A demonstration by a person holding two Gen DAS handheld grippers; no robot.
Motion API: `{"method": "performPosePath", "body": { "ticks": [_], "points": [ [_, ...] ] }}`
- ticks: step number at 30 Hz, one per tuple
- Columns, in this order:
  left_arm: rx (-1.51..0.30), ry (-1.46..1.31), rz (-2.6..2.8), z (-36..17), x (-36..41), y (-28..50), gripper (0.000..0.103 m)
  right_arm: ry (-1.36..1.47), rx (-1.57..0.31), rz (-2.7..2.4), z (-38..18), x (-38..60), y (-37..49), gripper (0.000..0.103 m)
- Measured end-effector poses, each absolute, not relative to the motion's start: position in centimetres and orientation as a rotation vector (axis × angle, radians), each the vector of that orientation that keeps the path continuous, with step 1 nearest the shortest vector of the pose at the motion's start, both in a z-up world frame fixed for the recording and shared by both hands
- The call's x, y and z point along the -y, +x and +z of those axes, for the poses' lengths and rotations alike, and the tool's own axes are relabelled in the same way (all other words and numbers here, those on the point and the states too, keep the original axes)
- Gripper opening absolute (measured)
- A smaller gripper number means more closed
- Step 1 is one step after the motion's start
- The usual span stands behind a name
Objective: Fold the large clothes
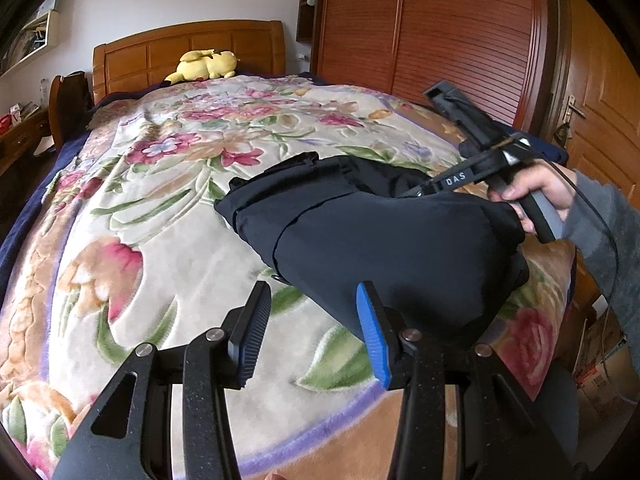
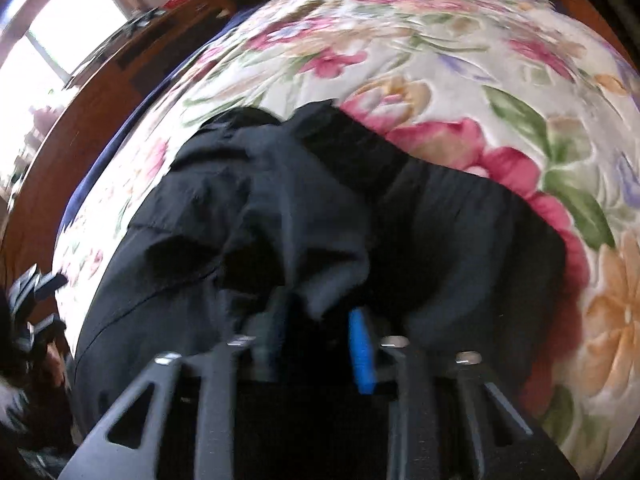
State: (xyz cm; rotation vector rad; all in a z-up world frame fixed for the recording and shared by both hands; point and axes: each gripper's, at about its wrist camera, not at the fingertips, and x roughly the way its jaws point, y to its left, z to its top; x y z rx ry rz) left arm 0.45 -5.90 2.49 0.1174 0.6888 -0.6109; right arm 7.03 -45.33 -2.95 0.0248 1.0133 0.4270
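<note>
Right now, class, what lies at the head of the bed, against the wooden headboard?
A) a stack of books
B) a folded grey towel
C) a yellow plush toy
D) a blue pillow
C: in the left wrist view a yellow plush toy rests against the wooden headboard, above the floral blanket.

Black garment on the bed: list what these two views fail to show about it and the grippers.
- Black garment: its type and fold count; bunched, dark in both views.
- Right gripper: whether its pads pinch cloth; right wrist view blurred, fabric drapes over the fingers.
- Right gripper's tips in the left wrist view: hidden behind the garment.
- Left gripper: open, empty; its handle is cut off by the bottom edge.
</note>
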Motion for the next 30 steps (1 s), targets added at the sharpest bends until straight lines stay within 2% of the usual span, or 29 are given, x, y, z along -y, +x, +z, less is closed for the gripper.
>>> {"method": "performPosePath", "body": {
  "ticks": [2,8,10,12,15,20,22,24,30],
  "points": [
    [-0.689,0.119,-0.613,2.4,6.1,0.6,0.046,-0.030,-0.944,0.407,-1.9,44.9,5.7,0.005],
    [-0.680,0.105,-0.623,2.8,6.3,0.8,0.046,-0.041,-0.706,0.327,3.7,46.5,0.4,0.003],
    [-0.677,0.103,-0.630,3.1,6.6,1.0,0.046,-0.015,-0.689,0.288,4.4,48.5,-1.0,0.003],
    [-0.673,0.100,-0.645,3.6,7.4,1.3,0.046,0.009,-0.733,0.207,2.6,51.1,-1.0,0.003],
    [-0.667,0.107,-0.659,4.1,8.7,2.0,0.046,0.036,-0.842,0.144,-3.0,53.5,0.3,0.003],
    [-0.693,0.171,-0.655,3.6,11.9,4.8,0.046,0.106,-0.818,0.146,-6.2,54.0,1.1,0.004],
    [-0.714,0.183,-0.653,2.9,12.7,6.0,0.046,0.117,-0.807,0.150,-5.8,54.0,0.6,0.008],
    [-0.739,0.194,-0.650,2.1,13.6,7.4,0.046,0.120,-0.798,0.139,-5.7,54.6,0.6,0.023],
    [-0.771,0.222,-0.633,0.0,14.4,9.4,0.046,0.146,-0.845,0.124,-5.9,55.6,1.0,0.049]
  ]
}}
